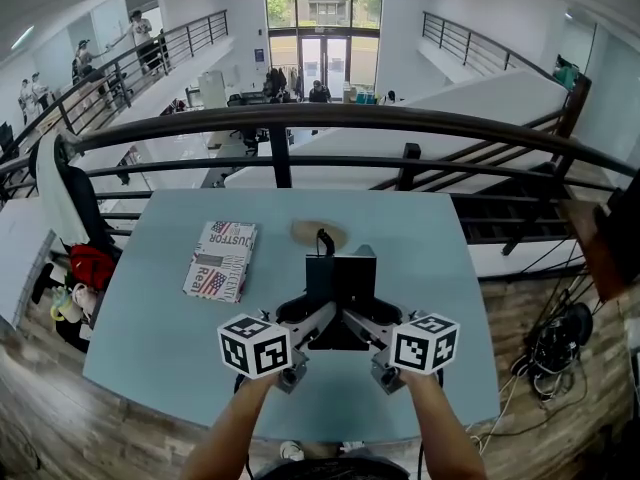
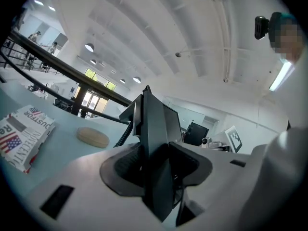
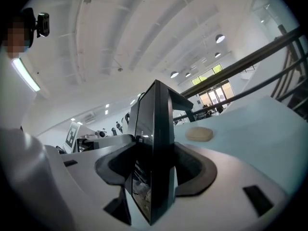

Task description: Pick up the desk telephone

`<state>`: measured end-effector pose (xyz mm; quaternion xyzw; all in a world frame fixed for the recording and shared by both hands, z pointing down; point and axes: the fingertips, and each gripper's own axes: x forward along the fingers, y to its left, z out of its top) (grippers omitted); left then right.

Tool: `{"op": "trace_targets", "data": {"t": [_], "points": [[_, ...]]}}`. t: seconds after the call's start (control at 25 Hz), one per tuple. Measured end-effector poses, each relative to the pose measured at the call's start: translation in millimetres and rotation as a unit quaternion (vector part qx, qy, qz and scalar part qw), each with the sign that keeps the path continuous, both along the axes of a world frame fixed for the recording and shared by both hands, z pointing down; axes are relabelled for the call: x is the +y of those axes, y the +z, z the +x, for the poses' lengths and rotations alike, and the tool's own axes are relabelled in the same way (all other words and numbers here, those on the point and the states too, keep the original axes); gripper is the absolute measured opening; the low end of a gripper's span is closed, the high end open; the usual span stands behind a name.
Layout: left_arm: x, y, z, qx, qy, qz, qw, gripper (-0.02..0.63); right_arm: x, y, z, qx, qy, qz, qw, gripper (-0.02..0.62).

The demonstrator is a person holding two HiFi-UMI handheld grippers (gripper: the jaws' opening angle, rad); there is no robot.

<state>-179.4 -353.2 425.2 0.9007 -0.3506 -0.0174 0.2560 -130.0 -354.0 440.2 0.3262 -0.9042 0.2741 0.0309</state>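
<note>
Pale-blue table [image 1: 150, 338] beside a dark railing [image 1: 300, 118] on an upper floor, with a printed box [image 1: 222, 260] at the left and a round wooden disc [image 1: 318, 233] at the far middle. The desk telephone [image 1: 340, 283] sits near me at the table's middle, caught between both claws, and I judge it is off the surface. My left gripper [image 1: 300, 320] pinches its left side edge. The jaws are part-way apart, with the dark pads pressed on the slab of casing [image 2: 156, 153]. My right gripper [image 1: 385, 326] clamps the right side edge [image 3: 154, 153] the same way. The phone's long axis runs away from me, cord end far. Each claw carries one side, so both must rise evenly or it will tip.
</note>
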Motion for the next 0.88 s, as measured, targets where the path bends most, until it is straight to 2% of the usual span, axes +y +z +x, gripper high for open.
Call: {"op": "trace_targets", "data": {"t": [0.44, 0.88], "points": [[1.1, -79.6, 0.5, 0.003, -0.012, 0.09, 0.9958, 0.175, -2.0, -79.5, 1.1, -0.003, 0.002, 0.095, 0.995, 0.242], [14.6, -142.3, 2.4, 0.005, -0.025, 0.17, 0.9851, 0.173, 9.1, -142.8, 2.4, -0.01, 0.001, 0.175, 0.984, 0.242]]}}
